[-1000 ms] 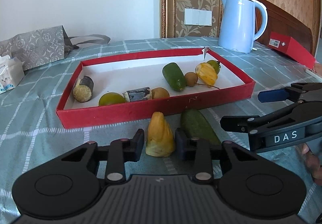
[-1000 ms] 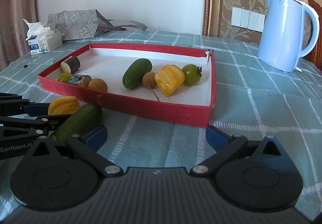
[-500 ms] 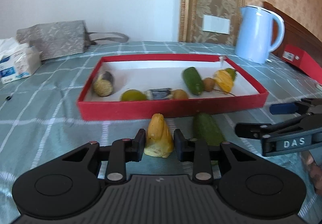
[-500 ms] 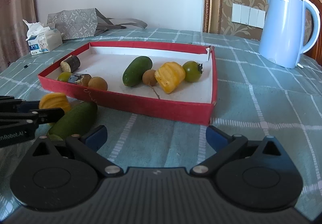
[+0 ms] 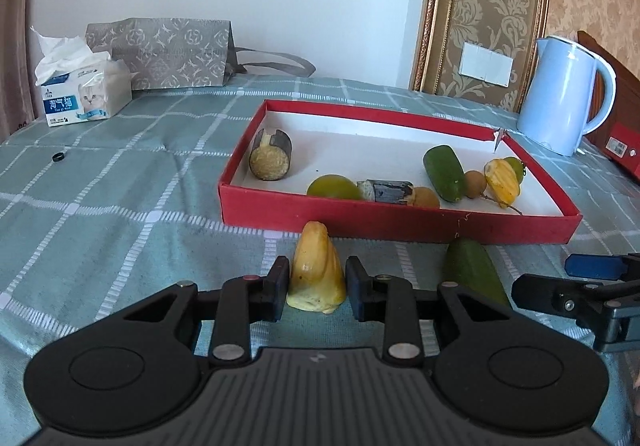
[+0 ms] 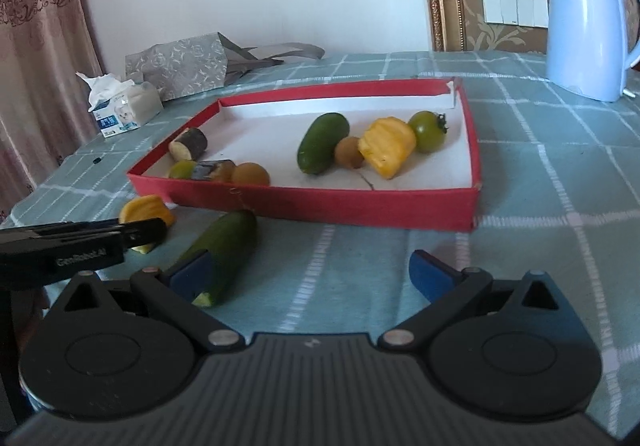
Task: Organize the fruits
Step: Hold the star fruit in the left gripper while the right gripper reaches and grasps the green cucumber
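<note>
Clamping the yellow fruit piece (image 5: 316,272), your left gripper (image 5: 317,288) has its jaws pressed on both flanks near the wide base. It looks soft, light and waxy, so hold gently and low. Your right gripper (image 6: 312,278) stands wide apart, gripping nothing, the green cucumber (image 6: 224,254) against its left finger. At twelve o'clock lies the red tray (image 5: 400,224) of fruit on the checked teal counter (image 5: 120,213); a blue kettle (image 5: 560,97) at two o'clock, a tissue pack (image 5: 84,93) at ten.
</note>
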Available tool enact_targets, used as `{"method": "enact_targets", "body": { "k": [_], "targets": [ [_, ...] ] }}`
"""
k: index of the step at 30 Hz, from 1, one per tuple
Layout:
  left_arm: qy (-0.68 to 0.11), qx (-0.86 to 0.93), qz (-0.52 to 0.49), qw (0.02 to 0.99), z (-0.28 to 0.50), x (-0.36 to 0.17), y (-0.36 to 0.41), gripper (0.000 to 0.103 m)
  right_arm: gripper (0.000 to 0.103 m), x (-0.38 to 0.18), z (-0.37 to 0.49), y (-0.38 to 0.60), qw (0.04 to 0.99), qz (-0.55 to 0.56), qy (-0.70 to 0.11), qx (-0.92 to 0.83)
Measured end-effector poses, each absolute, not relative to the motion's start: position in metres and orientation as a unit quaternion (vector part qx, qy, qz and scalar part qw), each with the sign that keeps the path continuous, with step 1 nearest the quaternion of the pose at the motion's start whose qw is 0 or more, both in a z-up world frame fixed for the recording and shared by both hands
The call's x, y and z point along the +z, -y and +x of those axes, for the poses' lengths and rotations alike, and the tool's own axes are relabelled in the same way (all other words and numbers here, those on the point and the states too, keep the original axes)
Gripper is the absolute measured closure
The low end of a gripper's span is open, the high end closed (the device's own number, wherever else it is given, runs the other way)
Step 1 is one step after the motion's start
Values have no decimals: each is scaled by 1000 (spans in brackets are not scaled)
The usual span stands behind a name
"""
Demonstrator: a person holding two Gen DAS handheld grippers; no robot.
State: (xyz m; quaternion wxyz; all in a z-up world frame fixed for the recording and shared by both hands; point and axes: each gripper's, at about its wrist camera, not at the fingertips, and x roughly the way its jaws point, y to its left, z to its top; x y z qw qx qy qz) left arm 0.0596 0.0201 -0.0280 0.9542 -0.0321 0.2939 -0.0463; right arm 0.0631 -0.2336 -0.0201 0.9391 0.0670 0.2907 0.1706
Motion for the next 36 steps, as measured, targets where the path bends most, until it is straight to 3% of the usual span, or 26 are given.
{"method": "enact_targets", "body": {
  "k": [17,36],
  "targets": [
    [-295,-48,-37,954,60,-28,-21,72,0,-2,55,189,955,33,-258,142],
    [-288,-3,-52,956,61,-27,-35,72,0,-1,61,179,953,7,-282,112]
  ]
}}
